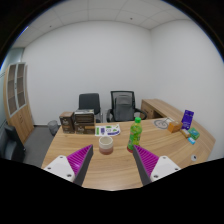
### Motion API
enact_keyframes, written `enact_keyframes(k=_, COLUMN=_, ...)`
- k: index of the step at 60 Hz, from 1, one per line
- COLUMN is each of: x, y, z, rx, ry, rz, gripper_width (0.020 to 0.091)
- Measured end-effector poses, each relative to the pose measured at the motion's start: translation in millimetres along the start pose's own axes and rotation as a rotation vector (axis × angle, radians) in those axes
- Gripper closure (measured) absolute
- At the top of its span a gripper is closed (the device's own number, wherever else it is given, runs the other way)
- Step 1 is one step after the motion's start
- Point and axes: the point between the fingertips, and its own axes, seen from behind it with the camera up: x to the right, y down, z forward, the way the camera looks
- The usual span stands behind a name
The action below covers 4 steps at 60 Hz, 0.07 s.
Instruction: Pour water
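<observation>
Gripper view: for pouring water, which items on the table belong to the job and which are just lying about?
Job: green bottle; white cup; gripper, open, short of both.
Lying about: cardboard boxes; purple box; two office chairs.

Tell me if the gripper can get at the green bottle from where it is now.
Probably yes. The gripper is open and empty, and the green bottle stands upright on the wooden table just ahead of the right finger. Nothing lies between them; the paper cup sits apart, to the bottle's left.
</observation>
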Motion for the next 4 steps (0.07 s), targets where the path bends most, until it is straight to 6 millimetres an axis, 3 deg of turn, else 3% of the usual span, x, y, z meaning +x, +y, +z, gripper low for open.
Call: enact_keyframes(k=4, x=-3.5, y=-1.9, z=-1.4, rx=0.012, ry=0.003, rz=0.005, gripper_width=0.0288)
